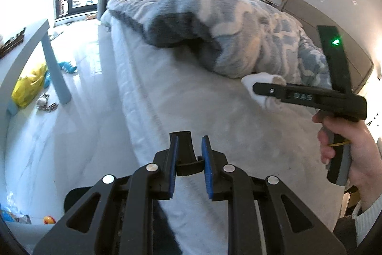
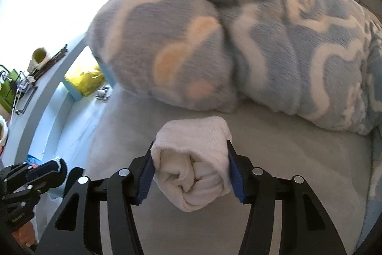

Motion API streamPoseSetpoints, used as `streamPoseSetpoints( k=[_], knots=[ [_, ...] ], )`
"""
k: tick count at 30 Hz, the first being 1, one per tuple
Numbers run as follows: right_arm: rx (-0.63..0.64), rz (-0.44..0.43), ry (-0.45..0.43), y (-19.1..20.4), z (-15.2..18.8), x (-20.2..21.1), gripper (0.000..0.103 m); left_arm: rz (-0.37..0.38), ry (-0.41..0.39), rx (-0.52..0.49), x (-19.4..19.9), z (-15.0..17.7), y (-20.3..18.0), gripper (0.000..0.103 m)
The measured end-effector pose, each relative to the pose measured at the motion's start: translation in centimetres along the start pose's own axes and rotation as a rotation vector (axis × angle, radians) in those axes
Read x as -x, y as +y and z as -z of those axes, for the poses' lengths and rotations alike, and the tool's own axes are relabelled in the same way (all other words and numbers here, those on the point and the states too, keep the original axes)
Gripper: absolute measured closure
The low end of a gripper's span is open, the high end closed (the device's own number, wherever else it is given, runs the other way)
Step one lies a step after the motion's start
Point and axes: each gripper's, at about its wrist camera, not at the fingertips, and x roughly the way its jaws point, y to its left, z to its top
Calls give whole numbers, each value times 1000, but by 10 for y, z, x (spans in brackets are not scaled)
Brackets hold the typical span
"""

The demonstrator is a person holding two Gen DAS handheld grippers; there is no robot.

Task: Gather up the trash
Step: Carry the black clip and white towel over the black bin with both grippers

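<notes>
Gripping a rolled white sock bundle [image 2: 194,166], the right tool [image 2: 191,167] holds it between its two blue pads [image 2: 146,177], one pad on each side of the roll. The bundle sits just above the pale bed sheet [image 2: 274,159], near the foot of a heaped blue and white fleece blanket [image 2: 238,40]; whether it touches the sheet cannot be told. Squeezing across the roll's width likely keeps the soft cloth from unrolling or slipping out.

From the left wrist view, the same bundle [image 1: 260,85] shows at the tip of the right tool [image 1: 256,89], which a bare right hand [image 1: 346,154] holds by its handle.

The left tool [image 1: 189,154] hangs over the near edge of the bed [image 1: 191,97] with a narrow gap between its pads and nothing in it. It seems kept back as a spare while the right one works.

Beside the bed, a light table [image 1: 26,49] stands over a yellow plastic bag [image 1: 28,85] on the floor [image 1: 83,78]. That bag looks a likely place for collected trash, though this is only a guess. Small items lie scattered on the floor near it.
</notes>
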Motion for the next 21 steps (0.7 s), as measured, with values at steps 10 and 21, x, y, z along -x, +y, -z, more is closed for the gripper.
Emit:
streamPoseSetpoints(
  k=[10,21],
  knots=[
    [63,-115,-22,65,-9,-8,47,-121,92,66,6,26,56,82],
    [174,-227,-29,137,0,-4,47,-189,277,158,-1,76,110,82]
  ],
)
